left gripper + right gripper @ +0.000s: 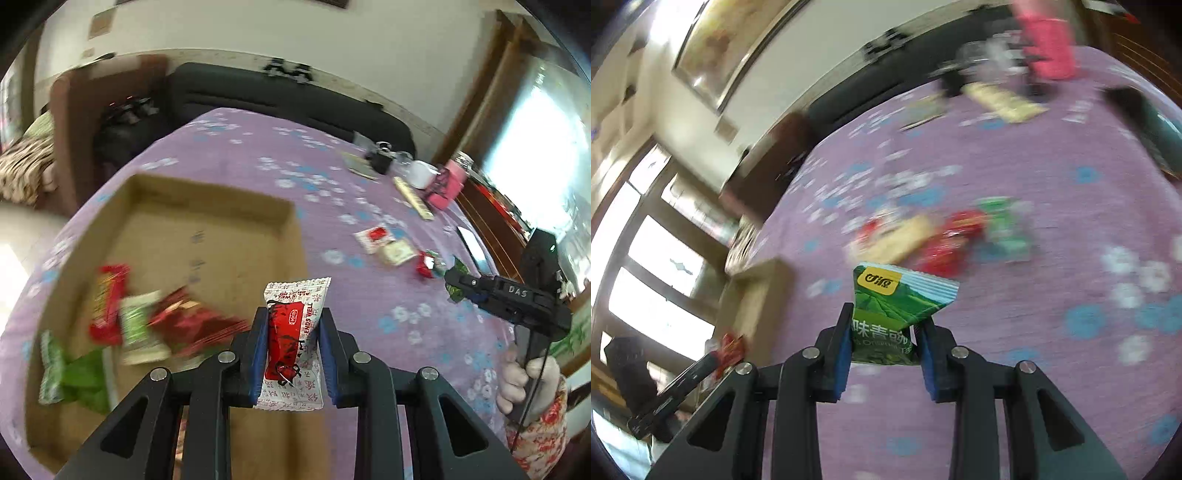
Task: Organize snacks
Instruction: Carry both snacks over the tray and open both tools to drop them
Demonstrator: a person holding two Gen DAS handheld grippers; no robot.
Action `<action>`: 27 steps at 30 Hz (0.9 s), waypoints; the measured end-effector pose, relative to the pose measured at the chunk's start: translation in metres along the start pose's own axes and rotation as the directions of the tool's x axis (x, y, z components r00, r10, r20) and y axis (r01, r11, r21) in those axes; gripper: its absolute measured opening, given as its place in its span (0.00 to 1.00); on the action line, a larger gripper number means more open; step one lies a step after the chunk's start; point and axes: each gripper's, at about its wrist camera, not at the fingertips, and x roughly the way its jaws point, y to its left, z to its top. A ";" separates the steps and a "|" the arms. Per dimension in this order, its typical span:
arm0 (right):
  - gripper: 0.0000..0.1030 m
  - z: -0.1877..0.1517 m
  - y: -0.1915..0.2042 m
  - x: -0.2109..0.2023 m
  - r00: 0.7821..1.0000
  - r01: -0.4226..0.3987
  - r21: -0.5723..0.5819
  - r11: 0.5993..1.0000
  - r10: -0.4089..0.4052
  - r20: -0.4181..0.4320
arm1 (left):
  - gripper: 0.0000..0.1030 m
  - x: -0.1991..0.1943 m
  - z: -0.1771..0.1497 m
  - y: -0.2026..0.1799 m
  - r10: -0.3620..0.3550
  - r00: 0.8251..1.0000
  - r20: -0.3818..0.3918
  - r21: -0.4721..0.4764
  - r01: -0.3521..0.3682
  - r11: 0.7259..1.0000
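Blue pads of the left gripper (291, 354) are pressed on a white and red snack packet (293, 343), which is held upright between them, low in the middle of the left wrist view. Just behind it, toward 10 o'clock, a flat cardboard box (207, 229) is seen on the purple flowered tablecloth (258, 155). Blurred red and green snack packets (140, 325) are piled in the box at 9 o'clock. At 2 o'clock from the held packet, three small loose snacks (395, 245) are left on the cloth. At 3 o'clock the right gripper (458, 286) is seen, held by a gloved hand (524, 380) with a flowered sleeve. Far off at 1 o'clock, a white cup (421, 173) and a pink thing (445, 184) are set near the table edge, and a dark sofa (295, 96) is seen at 12 o'clock.

In the right wrist view, a green snack packet (890, 317) is pinched by the right gripper's blue pads (842, 354) and is bent at the top. Past it at 12 to 1 o'clock, the loose snacks are seen blurred on the cloth. At 8 o'clock the left gripper is seen with its packet, small and blurred.
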 end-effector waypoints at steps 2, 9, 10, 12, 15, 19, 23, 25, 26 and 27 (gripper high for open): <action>0.30 -0.002 0.035 0.015 0.999 -0.020 -0.068 0.998 0.017 -0.038 | 0.26 -0.004 -0.009 0.013 0.010 1.000 -0.009 -0.017 -0.010 1.000; 0.30 -0.021 0.145 0.068 0.984 -0.078 -0.278 0.957 0.030 -0.173 | 0.27 -0.003 -0.029 0.029 -0.016 0.998 -0.069 -0.046 0.013 0.999; 0.30 -0.024 0.157 0.075 0.982 -0.078 -0.301 0.950 0.022 -0.187 | 0.27 -0.003 -0.033 0.029 -0.016 0.997 -0.081 -0.045 0.012 0.999; 0.30 -0.030 0.175 0.089 0.978 -0.073 -0.340 0.938 0.000 -0.210 | 0.27 -0.003 -0.037 0.030 -0.015 0.996 -0.093 -0.046 0.011 0.999; 0.30 -0.036 0.192 0.108 0.970 -0.054 -0.385 0.921 -0.042 -0.237 | 0.29 -0.008 -0.043 0.031 -0.033 0.993 -0.113 -0.044 0.028 0.999; 0.30 -0.046 0.202 0.126 0.959 -0.027 -0.431 0.902 -0.099 -0.266 | 0.42 -0.024 -0.046 0.035 -0.043 0.994 -0.099 -0.046 0.039 0.998; 0.30 -0.056 0.207 0.134 0.952 -0.005 -0.450 0.893 -0.134 -0.276 | 0.52 -0.040 -0.047 0.041 -0.048 0.997 -0.065 -0.063 0.044 0.997; 0.32 -0.059 0.208 0.134 0.952 0.005 -0.456 0.890 -0.144 -0.271 | 0.55 -0.047 -0.048 0.044 -0.048 0.998 -0.046 -0.075 0.044 0.996; 0.33 -0.060 0.209 0.132 0.953 0.009 -0.458 0.889 -0.146 -0.265 | 0.55 -0.048 -0.048 0.045 -0.047 0.998 -0.041 -0.079 0.044 0.996; 0.36 -0.060 0.210 0.129 0.956 0.012 -0.460 0.888 -0.144 -0.254 | 0.55 -0.050 -0.048 0.046 -0.046 0.998 -0.036 -0.084 0.043 0.996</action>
